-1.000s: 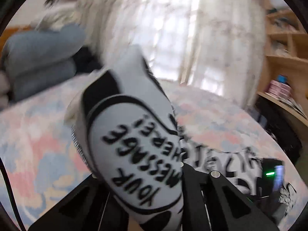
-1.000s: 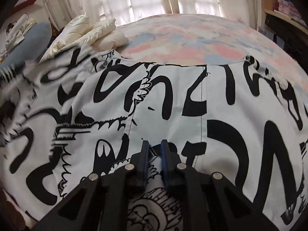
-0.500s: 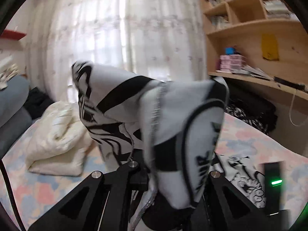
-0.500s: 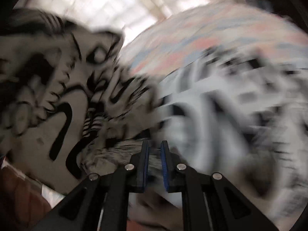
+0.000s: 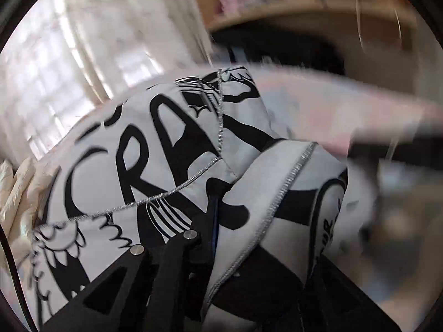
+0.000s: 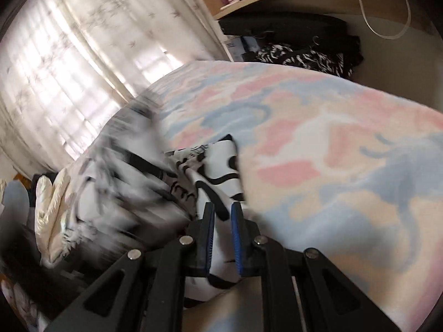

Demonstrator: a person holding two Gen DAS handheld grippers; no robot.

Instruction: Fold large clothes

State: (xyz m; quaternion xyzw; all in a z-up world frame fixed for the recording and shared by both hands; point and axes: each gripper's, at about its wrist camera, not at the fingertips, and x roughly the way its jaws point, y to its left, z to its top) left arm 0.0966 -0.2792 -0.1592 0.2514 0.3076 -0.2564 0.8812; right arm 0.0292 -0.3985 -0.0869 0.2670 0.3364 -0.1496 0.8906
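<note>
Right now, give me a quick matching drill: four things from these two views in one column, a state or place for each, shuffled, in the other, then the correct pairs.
Things:
1. left gripper
2. right gripper
3. cream bedding
4. bedspread

States or places:
A. pastel pink and blue, partly bare
B. folded pile at the far left
C. shut on the garment, cloth draped over one finger
D. shut on a bunched fold, both blue pads showing

Pairs: 1-C, 2-D, 3-B, 4-A

The garment (image 6: 216,166) lies along the bed's (image 6: 332,144) left side, seemingly beside a pillow (image 6: 52,199) at its left edge.
</note>
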